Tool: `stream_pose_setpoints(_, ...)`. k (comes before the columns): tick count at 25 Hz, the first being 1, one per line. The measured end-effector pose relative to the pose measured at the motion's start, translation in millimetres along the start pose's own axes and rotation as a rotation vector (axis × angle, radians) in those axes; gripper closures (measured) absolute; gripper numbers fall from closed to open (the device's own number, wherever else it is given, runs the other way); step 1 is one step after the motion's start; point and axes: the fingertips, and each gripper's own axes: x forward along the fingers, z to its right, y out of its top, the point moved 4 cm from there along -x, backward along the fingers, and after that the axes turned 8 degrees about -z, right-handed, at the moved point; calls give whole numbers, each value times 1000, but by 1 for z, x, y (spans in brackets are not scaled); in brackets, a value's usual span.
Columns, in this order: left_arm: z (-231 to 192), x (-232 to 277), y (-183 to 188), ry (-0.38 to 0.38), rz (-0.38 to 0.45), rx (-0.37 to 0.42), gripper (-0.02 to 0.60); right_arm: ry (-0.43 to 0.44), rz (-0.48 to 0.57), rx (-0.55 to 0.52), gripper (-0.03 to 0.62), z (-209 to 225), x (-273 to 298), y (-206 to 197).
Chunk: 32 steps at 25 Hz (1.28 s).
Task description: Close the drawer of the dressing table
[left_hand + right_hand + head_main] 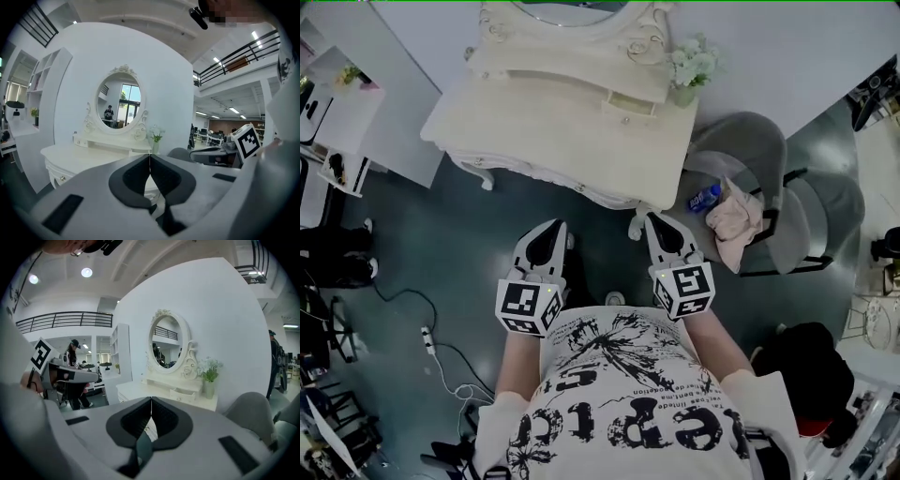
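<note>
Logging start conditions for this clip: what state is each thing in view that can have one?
small drawer of the dressing table, pulled out
left claw, shut, empty
right claw, shut, empty
flower vase, upright on the dressing table
blue bottle, lying on the grey chair

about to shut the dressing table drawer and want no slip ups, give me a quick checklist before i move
1. Small upper drawer sticks out, target found: ok
2. Left gripper shut, nothing between its jaws: ok
3. Right gripper shut, nothing held: ok
4. Grippers at the drawer: not ok, both short of the dressing table
5. Table top in front of the drawer bare: ok
</note>
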Motion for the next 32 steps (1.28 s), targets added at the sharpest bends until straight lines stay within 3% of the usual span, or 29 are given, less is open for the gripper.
stream_pose_setpoints(12,-114,141,90,-247,9,143,562,-257,78,138,577,49,120,69)
stream_pose_setpoints(19,-179,215,147,-387,-18,211,562,-390,94,295,577,72,192,108)
stream_pose_setpoints(23,-205,242,155,-440,-53,209,561,-436,76,357,577,77,220,118)
stream_pose_setpoints(27,-218,260,151,-477,-81,188,561,-473,52,340,577,82,238,121)
stream_pose_setpoints(32,-223,272,151,-518,-73,172,561,-453,34,339,577,88,257,122)
